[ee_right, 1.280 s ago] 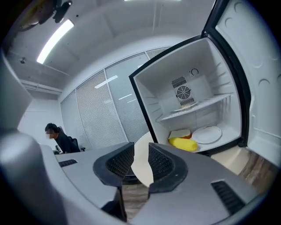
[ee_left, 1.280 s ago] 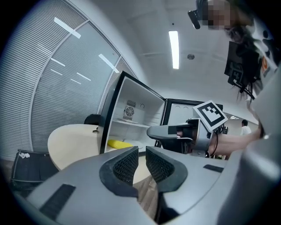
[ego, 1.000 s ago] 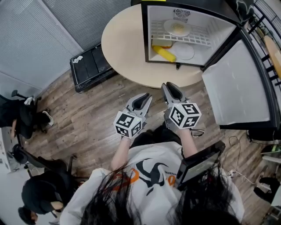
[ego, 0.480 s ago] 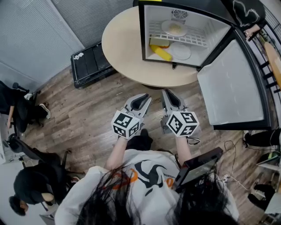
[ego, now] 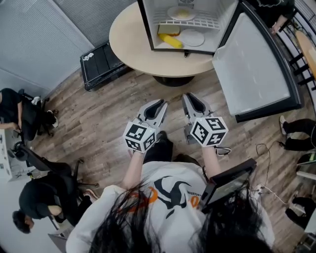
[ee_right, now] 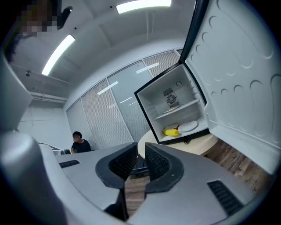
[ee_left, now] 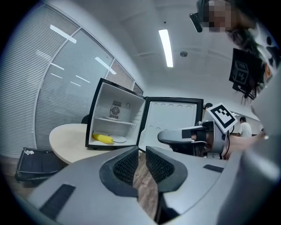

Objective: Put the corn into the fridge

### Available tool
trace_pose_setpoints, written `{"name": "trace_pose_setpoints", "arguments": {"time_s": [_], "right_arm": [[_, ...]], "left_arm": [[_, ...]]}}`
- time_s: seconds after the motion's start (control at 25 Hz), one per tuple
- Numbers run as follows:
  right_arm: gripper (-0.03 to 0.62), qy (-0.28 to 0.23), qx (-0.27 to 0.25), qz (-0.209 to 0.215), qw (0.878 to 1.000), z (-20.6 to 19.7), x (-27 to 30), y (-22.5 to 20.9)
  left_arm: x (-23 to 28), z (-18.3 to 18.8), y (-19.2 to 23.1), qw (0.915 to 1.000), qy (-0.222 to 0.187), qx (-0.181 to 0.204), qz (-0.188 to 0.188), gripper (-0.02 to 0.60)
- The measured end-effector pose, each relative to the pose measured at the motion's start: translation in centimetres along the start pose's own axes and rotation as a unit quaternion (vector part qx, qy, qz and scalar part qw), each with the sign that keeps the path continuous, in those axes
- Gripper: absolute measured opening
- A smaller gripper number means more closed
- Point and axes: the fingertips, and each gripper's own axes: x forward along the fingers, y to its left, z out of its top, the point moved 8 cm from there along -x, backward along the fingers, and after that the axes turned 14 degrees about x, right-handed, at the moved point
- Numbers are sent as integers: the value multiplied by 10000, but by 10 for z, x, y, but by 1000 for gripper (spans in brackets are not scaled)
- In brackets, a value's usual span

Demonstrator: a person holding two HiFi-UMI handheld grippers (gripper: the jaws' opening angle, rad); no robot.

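The yellow corn (ego: 170, 40) lies on the bottom floor of the open mini fridge (ego: 145, 24), next to a white plate (ego: 191, 37). It also shows in the left gripper view as corn (ee_left: 102, 138) and in the right gripper view as corn (ee_right: 171, 132). My left gripper (ego: 159, 103) and right gripper (ego: 189, 96) hover side by side over the wood floor, well short of the round table (ego: 128, 42). Both are empty. The left gripper (ee_left: 141, 151) and the right gripper (ee_right: 141, 150) each have their jaws shut with only a thin slit.
The fridge door (ego: 252, 64) stands swung wide to the right. A second plate (ego: 180, 13) sits on the upper shelf. A black case (ego: 98, 69) lies on the floor left of the table. People sit at the far left (ego: 34, 202). A dark tablet (ego: 226, 185) hangs by my right side.
Both grippers and my body have drawn back from the table, so the fridge sits farther off and higher in the head view. The corn stays inside the fridge.
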Motion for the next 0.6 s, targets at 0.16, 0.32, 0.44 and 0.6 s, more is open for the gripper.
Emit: {"name": "trace_pose_setpoints", "arguments": {"time_s": [0.16,0.32,0.44,0.6], "right_arm": [[63,122,-53,130,9998,-9,-26,5],[63,256,-87,266,9993,-20,-48,11],[63,347,-46,375,9987,-27,-62,14],[63,426,-71,455,9980,-40,-82,23]], "left_arm": [[-17,2,-29,9999,-34,9,144,55],[-35,0,-56,9996,-53,-6,261,55],[-46,-1,-74,9994,-33,-2,343,55],[-67,-3,-92,9991,-30,12,419,55]]}}
